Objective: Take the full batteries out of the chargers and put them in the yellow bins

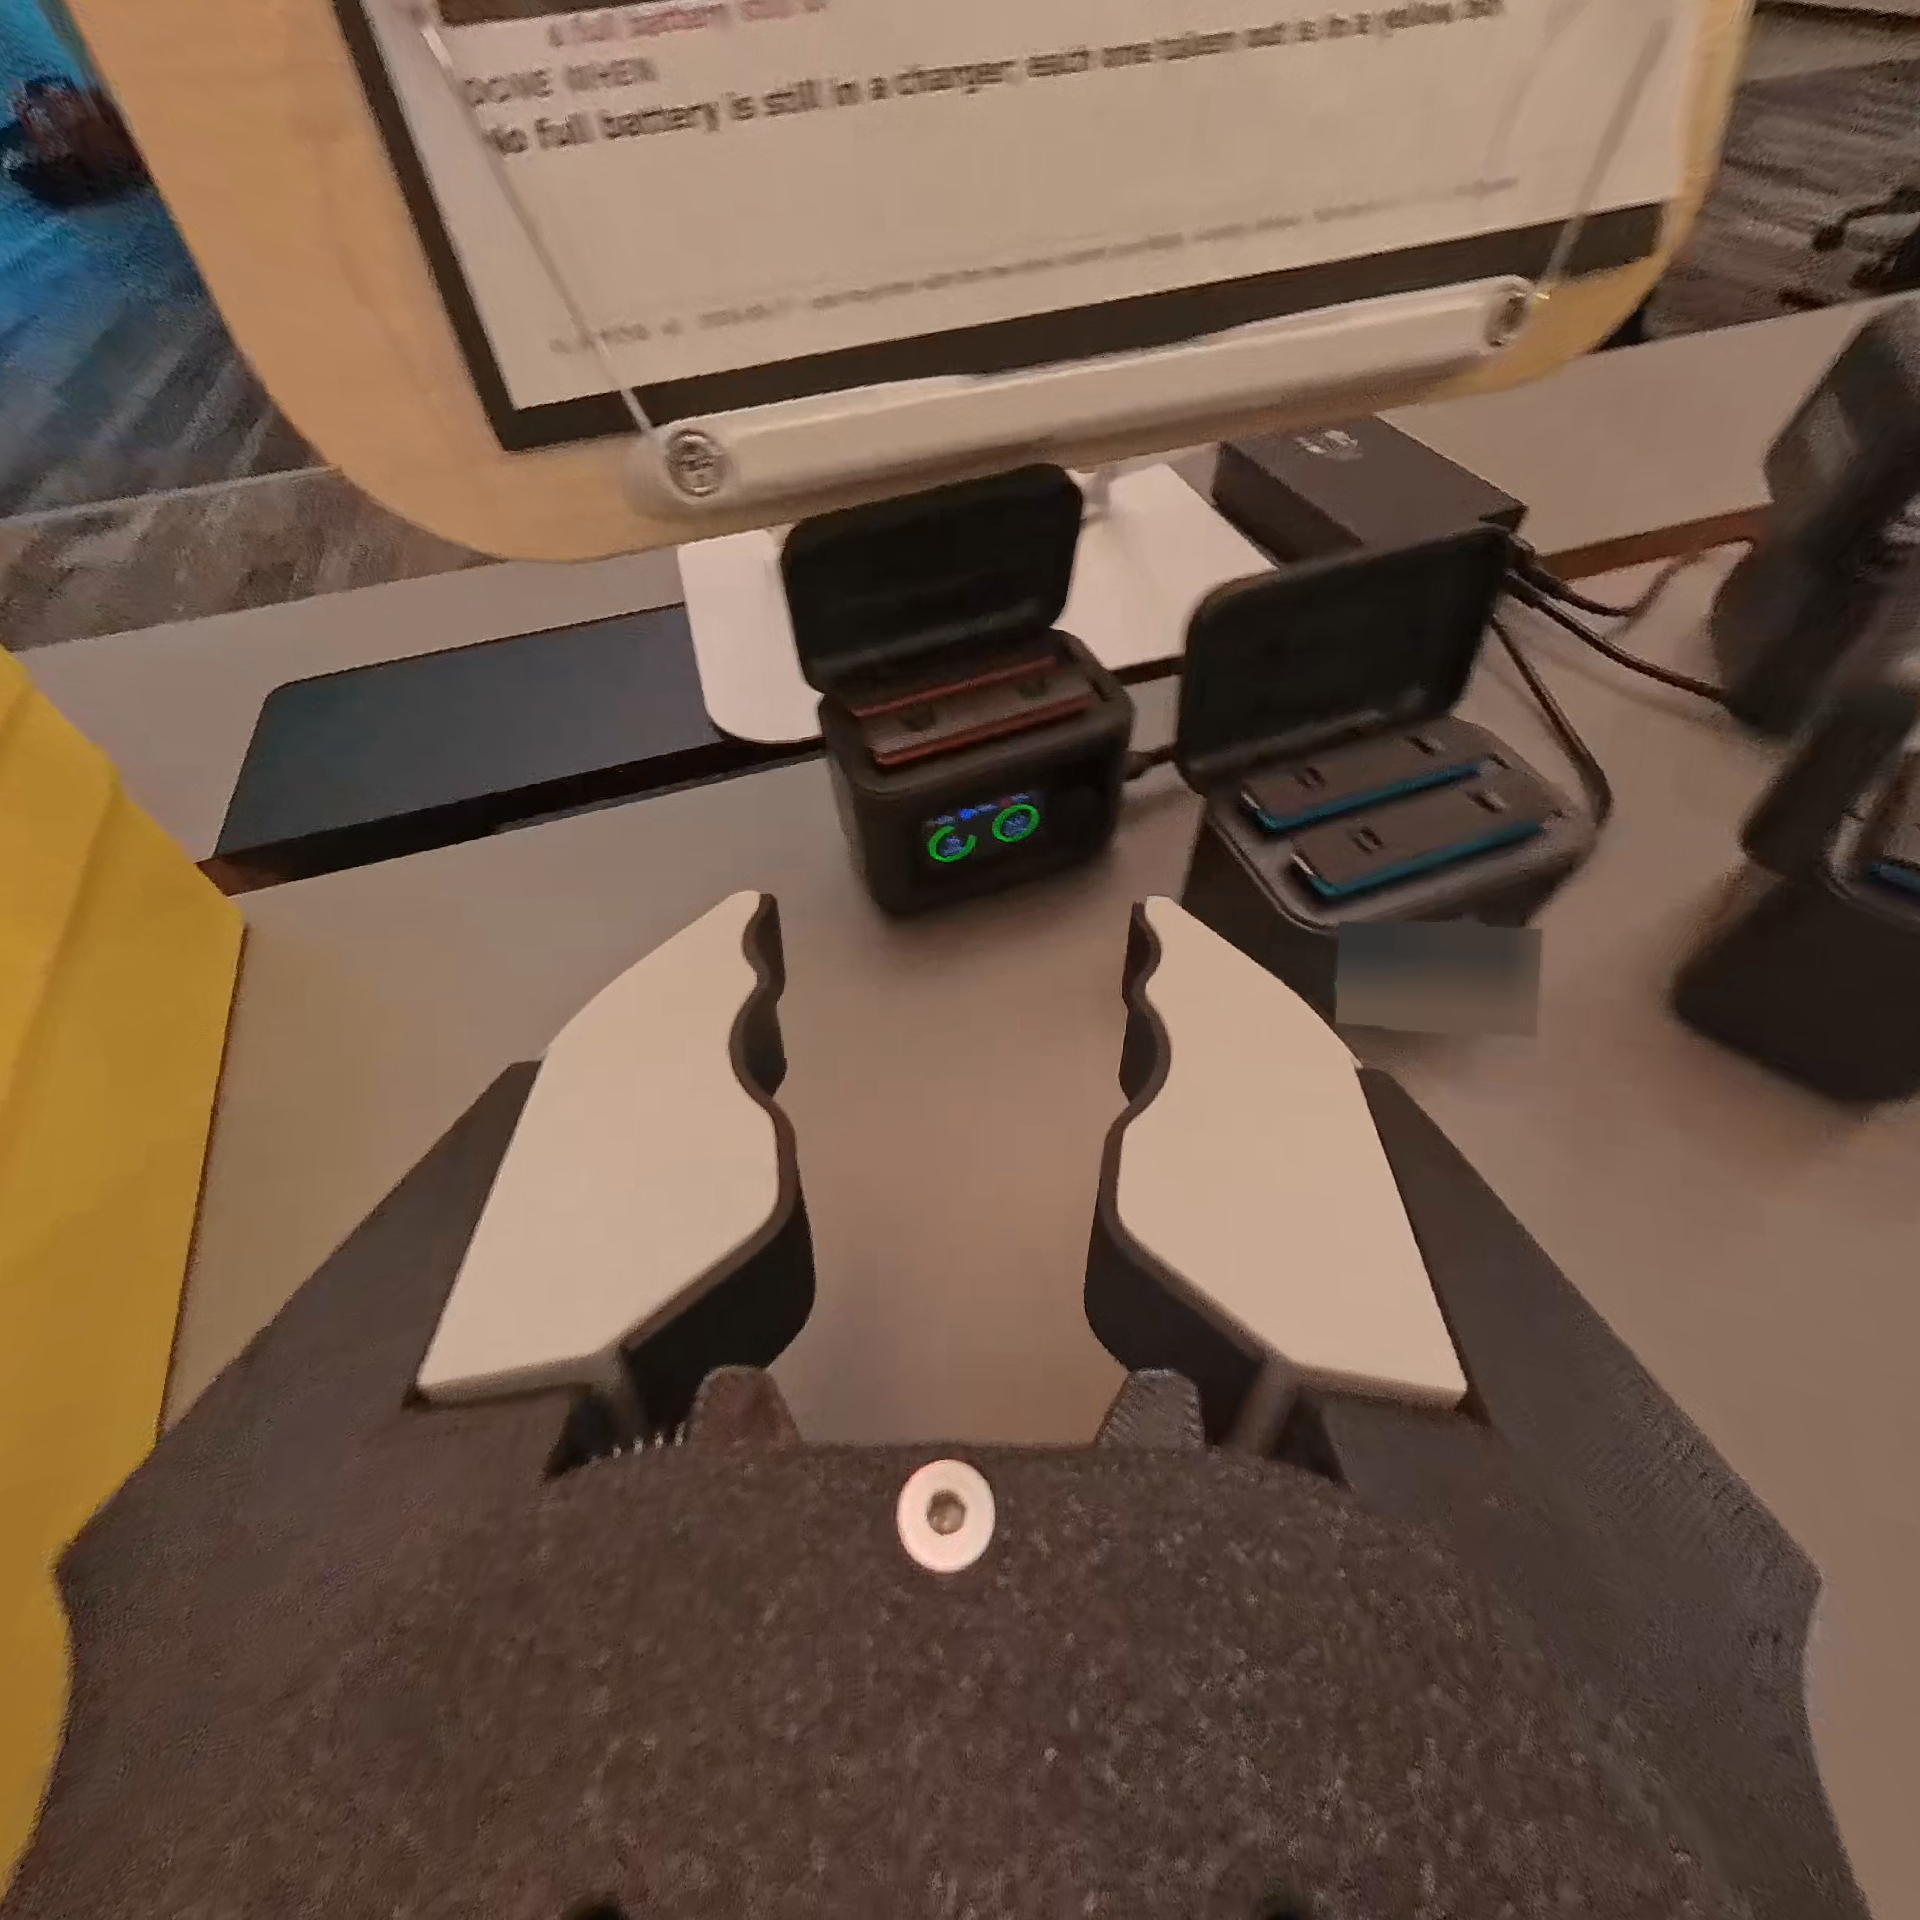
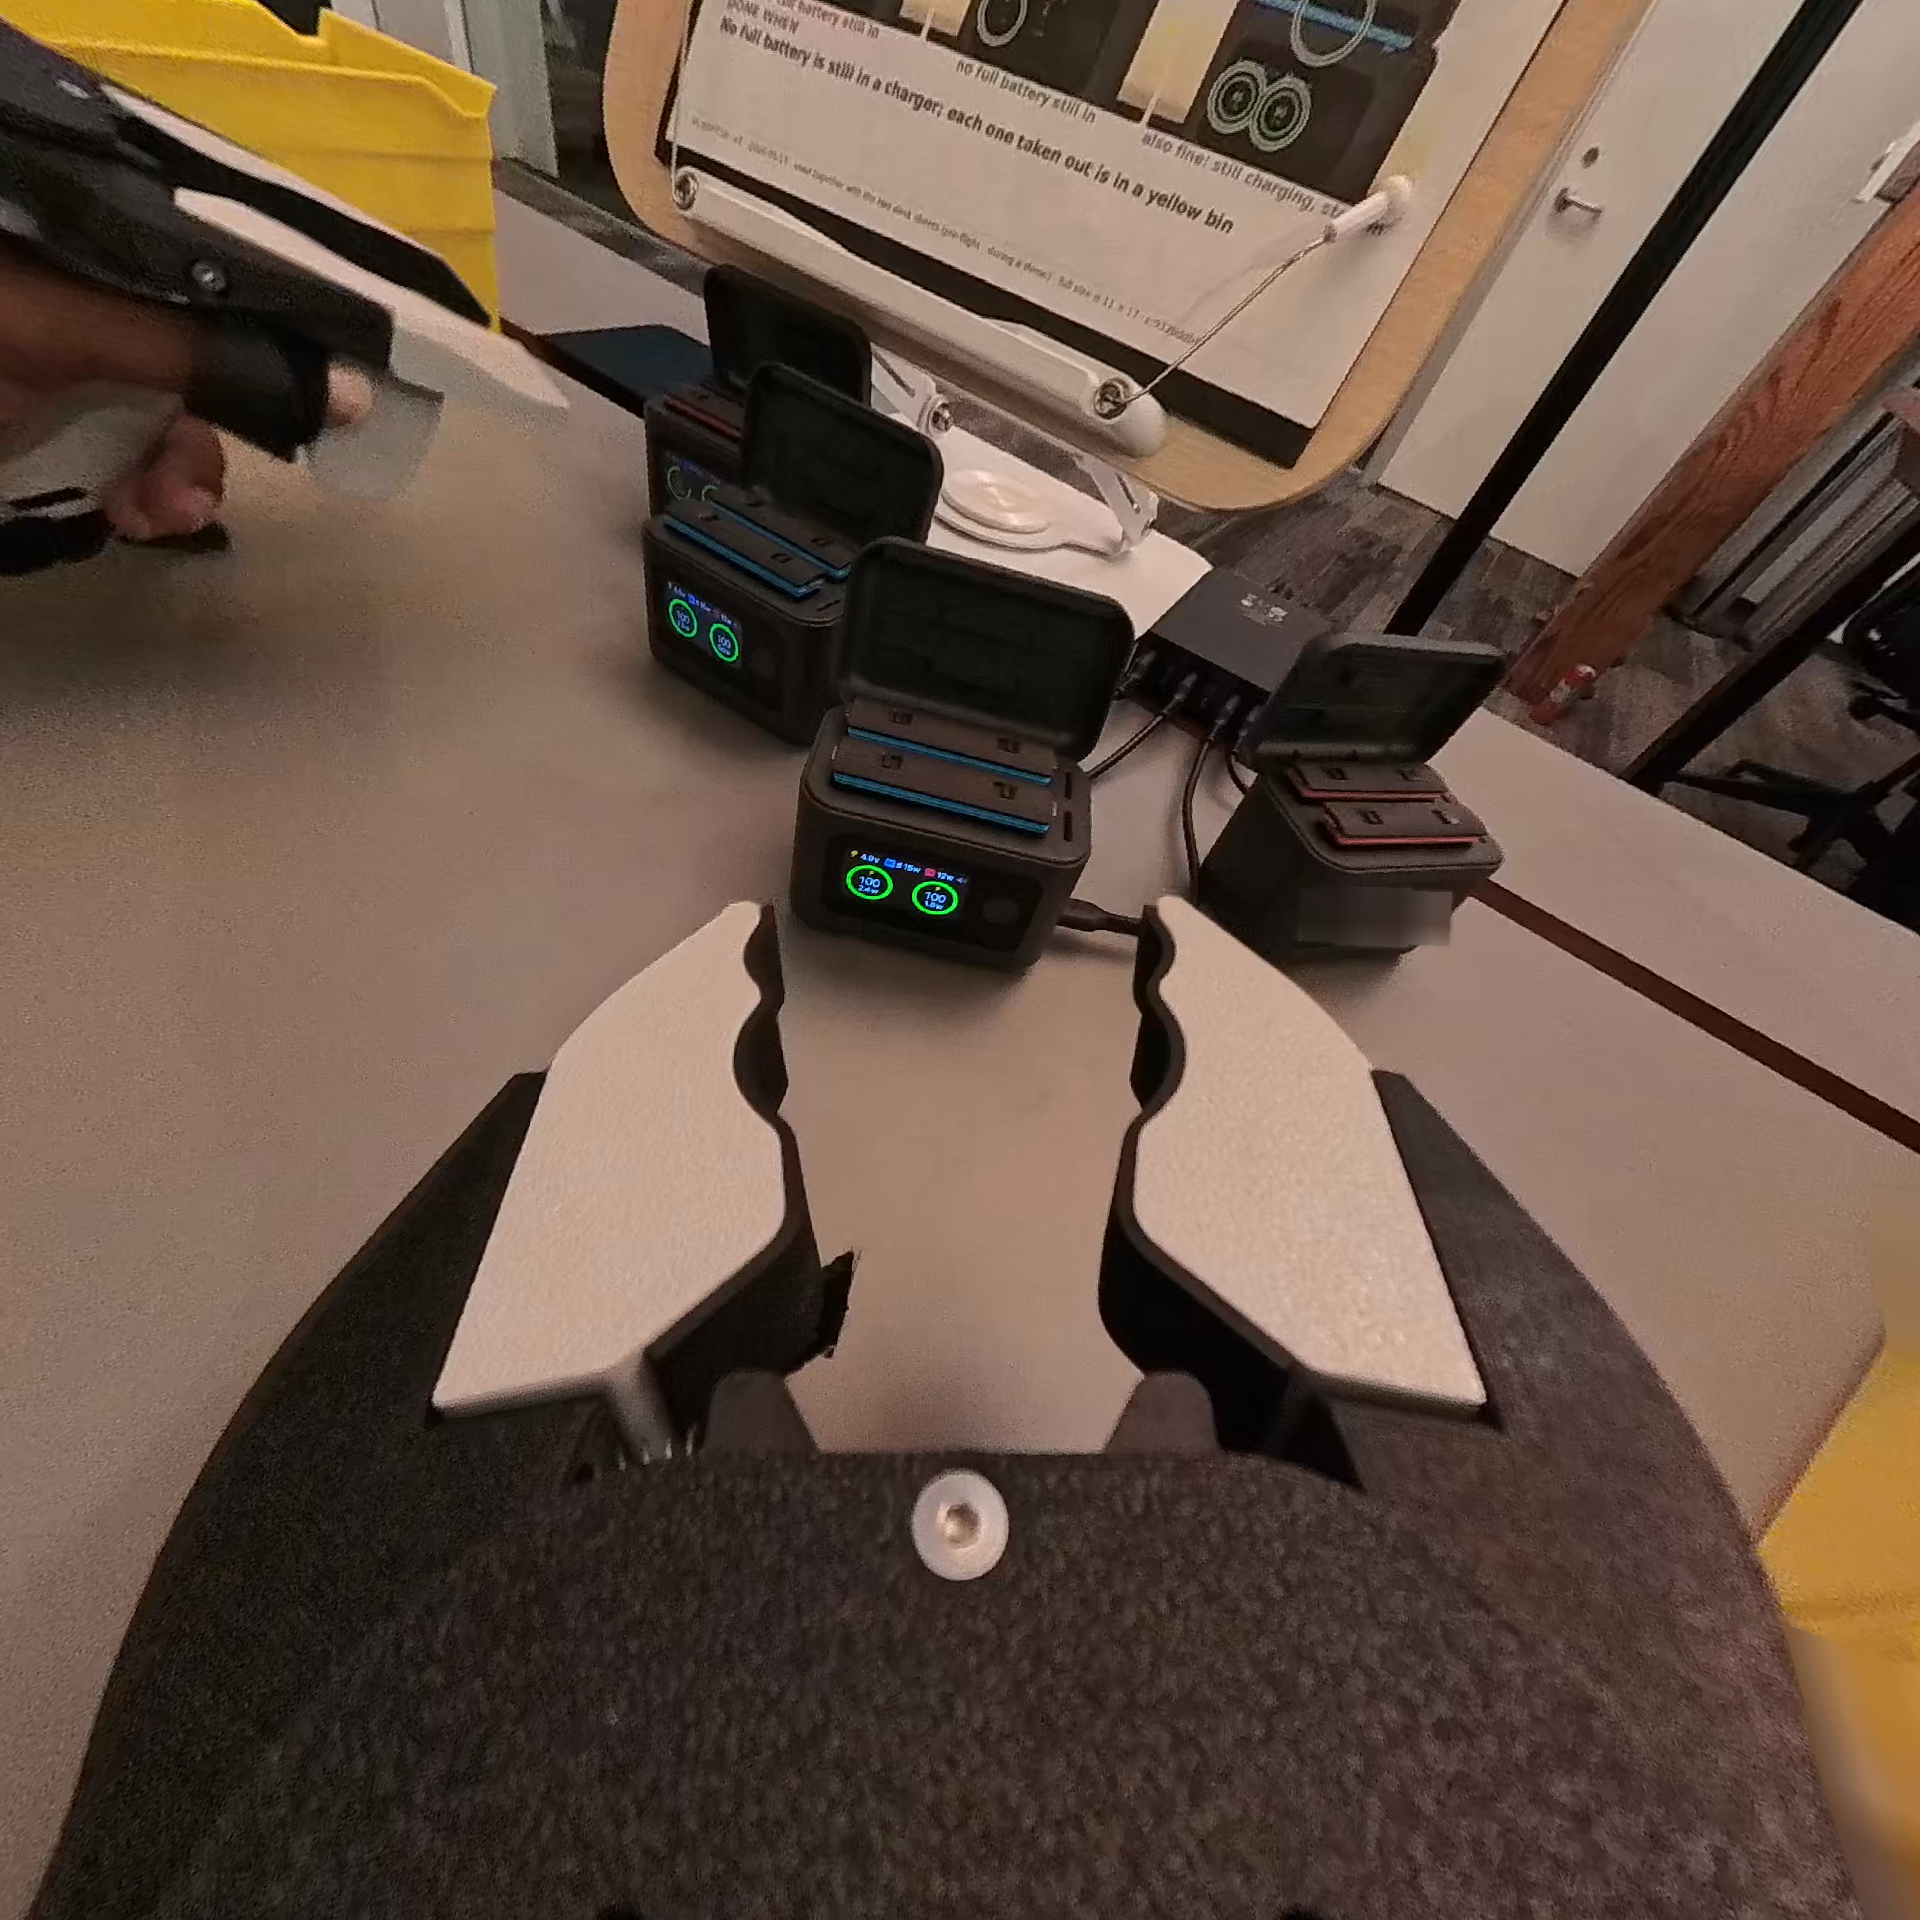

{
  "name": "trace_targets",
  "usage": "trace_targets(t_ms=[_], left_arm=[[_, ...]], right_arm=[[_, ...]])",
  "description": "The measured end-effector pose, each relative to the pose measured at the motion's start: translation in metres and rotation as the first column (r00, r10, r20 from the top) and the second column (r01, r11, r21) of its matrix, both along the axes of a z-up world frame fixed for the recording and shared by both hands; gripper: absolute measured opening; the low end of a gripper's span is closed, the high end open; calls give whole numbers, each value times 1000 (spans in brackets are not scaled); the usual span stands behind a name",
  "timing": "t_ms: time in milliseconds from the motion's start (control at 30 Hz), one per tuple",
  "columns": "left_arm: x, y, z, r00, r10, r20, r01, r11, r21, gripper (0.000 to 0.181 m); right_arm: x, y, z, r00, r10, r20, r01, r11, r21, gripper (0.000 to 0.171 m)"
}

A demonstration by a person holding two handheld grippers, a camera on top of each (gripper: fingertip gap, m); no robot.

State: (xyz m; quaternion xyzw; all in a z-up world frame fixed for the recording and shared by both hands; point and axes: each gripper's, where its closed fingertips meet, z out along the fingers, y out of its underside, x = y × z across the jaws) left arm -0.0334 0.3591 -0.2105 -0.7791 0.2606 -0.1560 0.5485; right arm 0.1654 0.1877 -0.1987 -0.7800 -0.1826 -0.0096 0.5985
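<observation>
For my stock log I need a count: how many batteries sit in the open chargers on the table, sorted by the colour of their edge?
Red-edged batteries: 4
Blue-edged batteries: 4
Total: 8 batteries, two in each of the 4 chargers.

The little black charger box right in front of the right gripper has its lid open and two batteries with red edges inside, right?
Not quite: in the right wrist view, the small black charger box ahead of the open right gripper does have its lid up, but its two batteries have blue edges, not red.
</observation>
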Motion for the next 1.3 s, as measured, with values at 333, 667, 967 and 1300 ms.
trace_targets(t_ms=[333,667,967,1300], left_arm=[[23,45,-30,946,-323,-26,317,939,-133,78],[50,68,-44,843,-537,-43,518,830,-210,83],[40,51,-46,813,-577,-75,553,806,-211,63],[19,-1,-47,818,-570,-74,546,811,-211,57]], right_arm=[[-7,-3,-2,997,59,-45,-60,998,-17,63],[-17,-4,-6,992,121,-31,-122,992,-31,61],[-21,-7,-10,990,143,-17,-144,988,-50,59],[-25,-11,-8,988,156,9,-155,987,-42,57]])
